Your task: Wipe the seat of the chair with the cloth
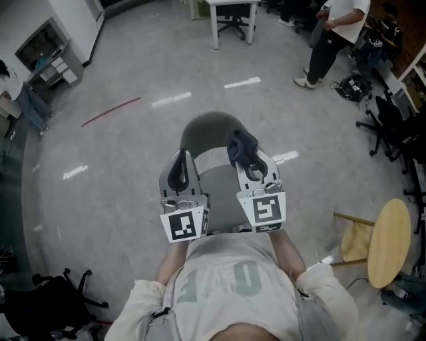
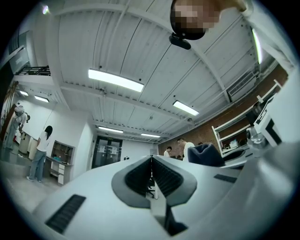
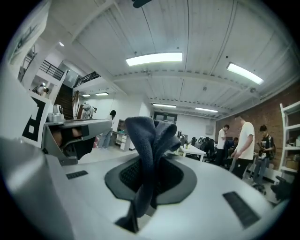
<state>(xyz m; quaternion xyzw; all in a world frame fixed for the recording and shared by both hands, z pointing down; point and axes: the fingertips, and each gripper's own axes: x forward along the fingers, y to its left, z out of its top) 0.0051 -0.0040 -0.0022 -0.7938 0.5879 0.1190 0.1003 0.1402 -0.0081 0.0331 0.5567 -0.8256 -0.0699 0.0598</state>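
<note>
Right gripper view shows the dark blue cloth (image 3: pixel 151 140) pinched between the jaws of the right gripper (image 3: pixel 153 180), which are clenched on its middle. One bunched end stands up above the jaw tips and a thinner tail hangs down toward the camera. Head view has the same cloth (image 1: pixel 241 148) rising out of the right gripper (image 1: pixel 250 166), over the right side of the grey-green chair (image 1: pixel 212 131), where seat meets backrest; whether cloth and chair touch cannot be told. Beside it, the left gripper (image 1: pixel 180 170) is held level with its partner above the left side of the seat. Its own view shows the left gripper's (image 2: pixel 151 174) ribbed pads pressed together with nothing between them, and both gripper cameras look up at a white ceiling with strip lights. A round wooden stool (image 1: pixel 389 243) stands to the right of the person holding the grippers. Across the pale floor, another person (image 1: pixel 334 32) stands near a white table (image 1: pixel 233 9).
</note>
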